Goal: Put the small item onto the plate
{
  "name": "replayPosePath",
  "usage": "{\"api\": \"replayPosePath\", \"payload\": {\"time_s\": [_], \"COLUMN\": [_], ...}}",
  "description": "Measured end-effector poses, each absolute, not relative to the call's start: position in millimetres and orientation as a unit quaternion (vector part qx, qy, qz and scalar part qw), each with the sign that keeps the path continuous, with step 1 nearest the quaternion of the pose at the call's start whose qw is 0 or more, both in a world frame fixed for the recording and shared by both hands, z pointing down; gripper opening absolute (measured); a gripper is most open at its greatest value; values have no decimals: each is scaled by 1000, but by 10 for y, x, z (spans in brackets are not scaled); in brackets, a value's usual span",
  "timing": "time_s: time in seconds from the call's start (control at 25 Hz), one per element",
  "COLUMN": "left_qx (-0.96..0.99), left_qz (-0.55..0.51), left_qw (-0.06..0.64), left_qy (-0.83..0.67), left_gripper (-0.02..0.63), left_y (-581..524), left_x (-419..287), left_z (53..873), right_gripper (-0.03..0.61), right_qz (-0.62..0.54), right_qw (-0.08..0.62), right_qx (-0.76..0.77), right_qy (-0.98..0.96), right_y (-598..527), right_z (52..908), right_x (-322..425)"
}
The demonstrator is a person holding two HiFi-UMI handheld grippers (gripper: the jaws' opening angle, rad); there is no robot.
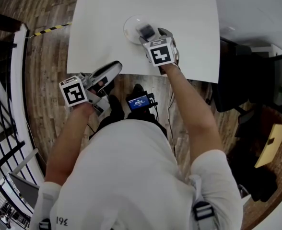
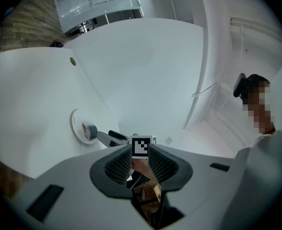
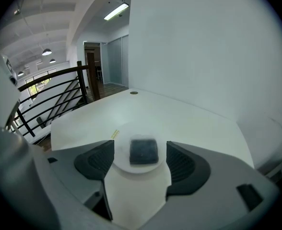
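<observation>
Clearly, my right gripper [image 3: 140,153] has its fingers released and spread wide; its own view shows the small dark item [image 3: 143,151] lying on the plate [image 3: 125,170], which the head view half hides. My left gripper [image 2: 140,163] hangs off the table [image 1: 102,37] edge, fingers narrowly parted and empty.

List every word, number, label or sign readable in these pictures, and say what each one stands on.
No text reads with certainty.
Blue screen: lit characters, too blurred to read.
Shirt sleeve print: seemingly digits, too small to tell.
Left marker cube and right marker cube: black-and-white square patterns, no letters.
Floor tape: yellow-black stripes, no words.
</observation>
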State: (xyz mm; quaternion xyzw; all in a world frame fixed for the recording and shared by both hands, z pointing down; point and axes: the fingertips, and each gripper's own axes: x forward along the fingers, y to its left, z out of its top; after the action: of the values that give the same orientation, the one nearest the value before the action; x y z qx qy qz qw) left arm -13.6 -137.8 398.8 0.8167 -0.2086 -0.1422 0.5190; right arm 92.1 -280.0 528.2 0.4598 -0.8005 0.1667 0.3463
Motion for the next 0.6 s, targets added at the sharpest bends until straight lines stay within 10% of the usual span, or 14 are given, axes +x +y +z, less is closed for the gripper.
{"api": "replayPosePath", "payload": {"time_s": [0.32,0.6], "left_qx": [819,819], "left_qz": [-161,-180], "left_qw": [514,512], "left_qy": [-198,-185], "left_gripper": [104,104], "left_y": [-1282,-1226], "left_x": [-166,-226], "left_z": [3829,3649], "right_gripper": [338,192], "right_qz": [184,176], "right_qw": [299,259], "right_qx": [459,467], "right_qy": [-816,-827], "right_y": [-2611,-2445], "right_z": [4964,4597], "right_x": [833,781]}}
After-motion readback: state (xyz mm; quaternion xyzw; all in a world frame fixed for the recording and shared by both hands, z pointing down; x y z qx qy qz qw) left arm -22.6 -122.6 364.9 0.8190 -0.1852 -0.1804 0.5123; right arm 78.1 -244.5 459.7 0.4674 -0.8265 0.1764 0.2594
